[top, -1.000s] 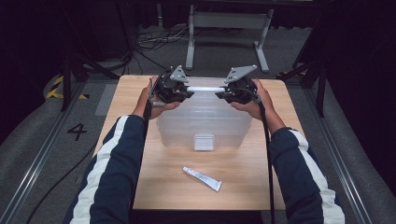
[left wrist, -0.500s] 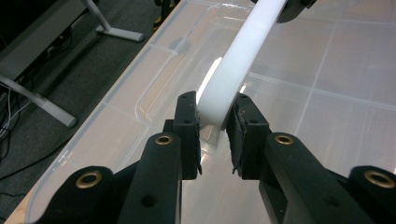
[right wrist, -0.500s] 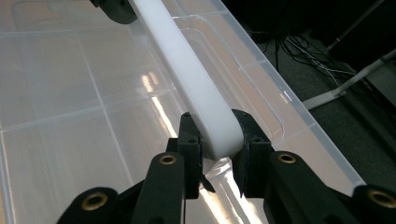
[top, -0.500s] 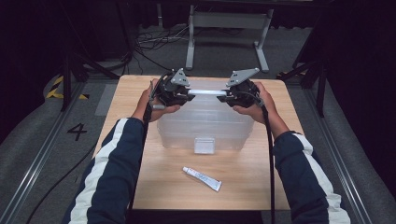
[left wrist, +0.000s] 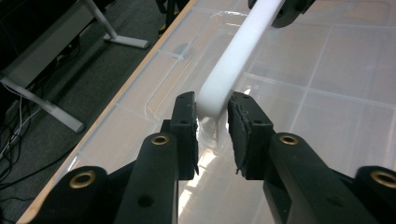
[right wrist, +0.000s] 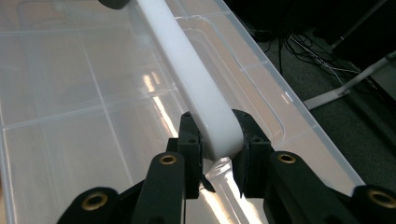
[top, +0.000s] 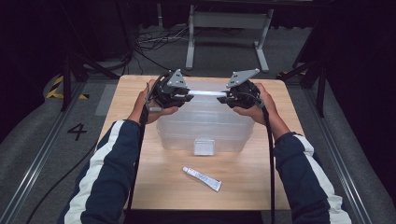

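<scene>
White handle [left wrist: 233, 60], ends clamped between both tongs

Handle [left wrist: 238, 56]: white matt plastic, smooth, rounded ends. Lid [right wrist: 70, 93] under both grippers: clear glossy plastic, strong glare streaks, moulded ribs. Box [top: 205, 133] below it: same clear plastic, slightly cloudy. Left gripper [left wrist: 212, 128] and right gripper [right wrist: 217, 144]: black matt plastic arms, brass-look rivets; pads [left wrist: 240, 130] look rough, rubbery. Grey matt metal-look plates on top. Table [top: 243, 182]: light wood grain, satin. Tube [top: 201, 178], nearer the person than the grippers: white, smooth. Sleeves [top: 105, 182]: dark cloth, white stripe.
</scene>
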### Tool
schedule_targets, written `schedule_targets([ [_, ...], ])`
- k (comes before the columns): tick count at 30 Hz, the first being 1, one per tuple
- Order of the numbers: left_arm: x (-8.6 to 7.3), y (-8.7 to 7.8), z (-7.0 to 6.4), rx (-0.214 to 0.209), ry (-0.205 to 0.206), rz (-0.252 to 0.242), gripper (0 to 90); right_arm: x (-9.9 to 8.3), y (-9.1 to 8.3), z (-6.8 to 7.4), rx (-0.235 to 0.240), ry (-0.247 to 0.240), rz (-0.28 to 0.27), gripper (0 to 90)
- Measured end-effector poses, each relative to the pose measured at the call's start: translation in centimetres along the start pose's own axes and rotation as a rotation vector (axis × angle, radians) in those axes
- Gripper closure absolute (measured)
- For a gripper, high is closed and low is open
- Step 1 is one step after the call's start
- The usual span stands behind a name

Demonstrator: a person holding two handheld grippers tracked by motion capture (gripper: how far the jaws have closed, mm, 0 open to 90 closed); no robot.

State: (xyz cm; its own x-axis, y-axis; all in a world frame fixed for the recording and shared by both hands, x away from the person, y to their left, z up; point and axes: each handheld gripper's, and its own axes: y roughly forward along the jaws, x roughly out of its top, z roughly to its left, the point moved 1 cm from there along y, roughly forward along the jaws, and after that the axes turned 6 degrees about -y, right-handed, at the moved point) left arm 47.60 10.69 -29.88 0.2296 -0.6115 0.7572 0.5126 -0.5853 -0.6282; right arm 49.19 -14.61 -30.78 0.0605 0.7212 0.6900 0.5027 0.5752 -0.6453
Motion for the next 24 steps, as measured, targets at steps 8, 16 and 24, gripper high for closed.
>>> schedule_targets([
  [8, -1.0, -4.1, -0.2, 0.059, -0.007, -0.066, 63.9, 0.0, 0.0, 0.0, 0.000, -0.002, -0.004, 75.2],
  [16, -4.5, -7.5, -1.4, 0.101, -0.030, -0.105, 52.6, 0.0, 0.0, 0.0, -0.001, -0.002, -0.006, 75.2],
  [24, -9.8, -9.0, -2.4, 0.141, -0.069, -0.097, 36.7, -0.1, 0.0, -0.1, 0.002, 0.000, -0.010, 75.4],
])
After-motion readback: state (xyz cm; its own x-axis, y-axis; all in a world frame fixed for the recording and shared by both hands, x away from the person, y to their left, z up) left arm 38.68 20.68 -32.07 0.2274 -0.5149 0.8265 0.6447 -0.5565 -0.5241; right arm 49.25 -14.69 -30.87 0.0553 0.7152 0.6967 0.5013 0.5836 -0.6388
